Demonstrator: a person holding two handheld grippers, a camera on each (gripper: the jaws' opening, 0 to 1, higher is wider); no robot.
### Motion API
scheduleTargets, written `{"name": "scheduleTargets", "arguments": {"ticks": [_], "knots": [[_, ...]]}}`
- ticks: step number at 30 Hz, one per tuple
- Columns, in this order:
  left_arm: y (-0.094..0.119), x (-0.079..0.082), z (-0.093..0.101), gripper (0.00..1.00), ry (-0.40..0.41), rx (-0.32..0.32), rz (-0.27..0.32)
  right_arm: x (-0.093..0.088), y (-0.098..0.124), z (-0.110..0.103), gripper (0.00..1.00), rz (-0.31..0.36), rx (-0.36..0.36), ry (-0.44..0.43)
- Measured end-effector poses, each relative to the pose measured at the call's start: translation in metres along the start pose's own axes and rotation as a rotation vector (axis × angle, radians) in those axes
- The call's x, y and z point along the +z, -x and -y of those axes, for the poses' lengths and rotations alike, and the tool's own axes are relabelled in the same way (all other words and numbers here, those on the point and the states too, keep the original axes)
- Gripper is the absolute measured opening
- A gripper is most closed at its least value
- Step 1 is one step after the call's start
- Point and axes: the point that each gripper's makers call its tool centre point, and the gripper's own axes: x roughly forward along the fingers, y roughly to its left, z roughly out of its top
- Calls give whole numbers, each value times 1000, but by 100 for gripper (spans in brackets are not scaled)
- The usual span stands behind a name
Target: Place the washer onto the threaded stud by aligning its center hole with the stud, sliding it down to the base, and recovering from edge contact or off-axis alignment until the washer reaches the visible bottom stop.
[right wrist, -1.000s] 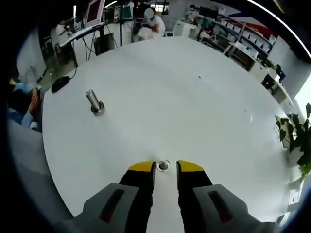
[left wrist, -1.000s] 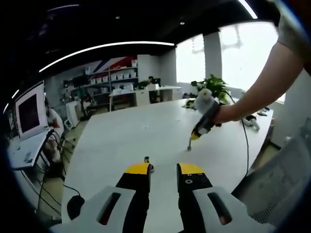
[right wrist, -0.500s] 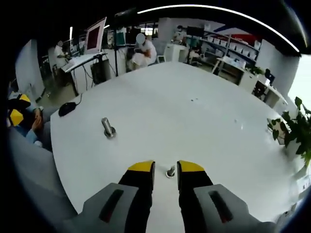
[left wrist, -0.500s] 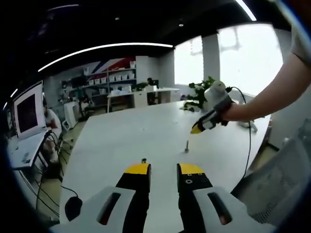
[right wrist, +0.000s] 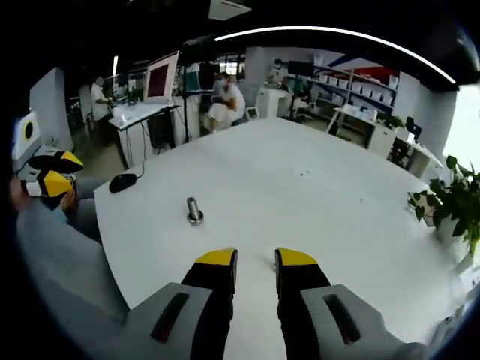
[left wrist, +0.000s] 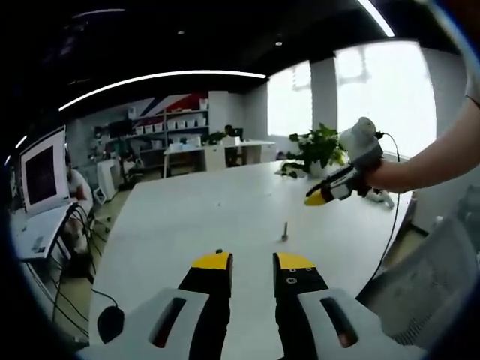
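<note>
Yellow-tipped left gripper (left wrist: pixel 253 262) and right gripper (right wrist: pixel 255 259) hang slightly parted, empty, above table (right wrist: pixel 315 195).

The left tool (left wrist: pixel 253 260) is held low and level, its yellow-tipped jaws parted with nothing between them. The right tool (right wrist: pixel 256 257) is likewise held with jaws apart and empty. In the left gripper view it is seen raised on an outstretched bare forearm (left wrist: pixel 431 161).

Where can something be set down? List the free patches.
The table is bare from the stud across to the plant, and on toward its far end. It is tightest between the stud and the mouse.
</note>
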Motion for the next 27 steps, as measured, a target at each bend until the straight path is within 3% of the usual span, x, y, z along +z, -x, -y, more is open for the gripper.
{"name": "scheduleTargets", "arguments": {"ticks": [5,18,27], "knots": [[0,0,3,20,0,-13,2,-2,19,0,22,40,-23,-57],[-2,0,8,20,-5,-38,-3,-4,67,-11,22,135,-70,-84],[-1,3,6,20,3,-34,11,-9,99,0,26,223,-159,-141]]}}
